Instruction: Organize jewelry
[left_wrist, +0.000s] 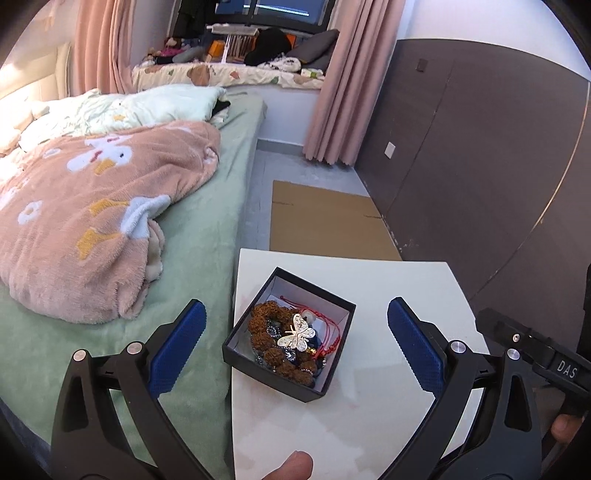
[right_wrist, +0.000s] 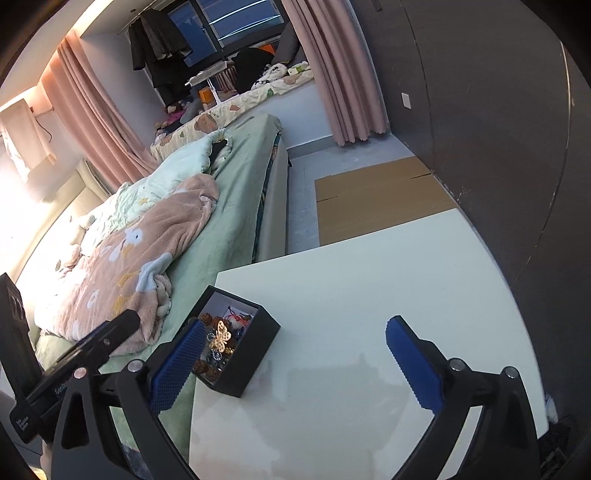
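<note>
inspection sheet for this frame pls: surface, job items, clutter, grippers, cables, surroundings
Surface: white table, bare apart from one box; faint smudges near the front.
Job's things: open black box near the table's left edge, holding a butterfly brooch on top, a brown bead bracelet, a red cord and dark beaded pieces.
Clutter: nothing seen on the table outside the box.
Grippers: left gripper open, over the box, touching nothing; right gripper open, empty, over bare table to the box's right.
Cables: nothing seen.
Surroundings: bed with pink blanket left of the table; flat cardboard on the floor beyond; dark wall panel on the right; pink curtains.
</note>
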